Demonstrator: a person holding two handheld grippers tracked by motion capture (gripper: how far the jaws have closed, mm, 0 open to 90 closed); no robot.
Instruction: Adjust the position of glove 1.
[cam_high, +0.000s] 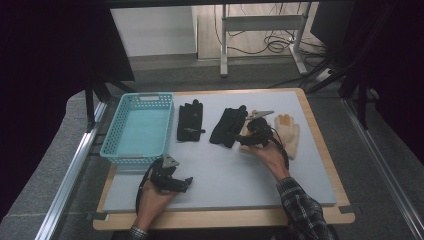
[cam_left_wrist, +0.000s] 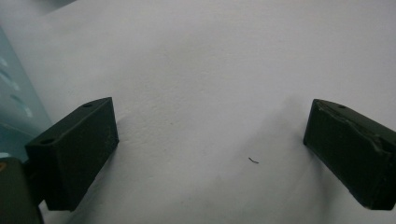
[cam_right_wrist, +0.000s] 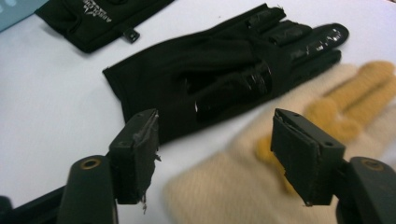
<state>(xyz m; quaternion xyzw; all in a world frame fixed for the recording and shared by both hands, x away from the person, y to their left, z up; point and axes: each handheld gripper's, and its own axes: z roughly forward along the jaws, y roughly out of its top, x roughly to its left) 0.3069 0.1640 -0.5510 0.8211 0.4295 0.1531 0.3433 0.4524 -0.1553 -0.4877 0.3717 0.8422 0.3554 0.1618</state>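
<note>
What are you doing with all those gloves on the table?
A person holds a gripper in each hand. The right gripper hovers over a cream glove with yellow fingertips, its jaws apart and gripping nothing. A black glove partly overlaps that cream glove, with another black glove to its left and a second cream glove at the right. The left gripper waits open near the blue basket, which has no glove in it.

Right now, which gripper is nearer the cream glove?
The right gripper. It hovers over a cream glove, jaws open. The left gripper rests at the table's near edge beside the blue basket.
</note>
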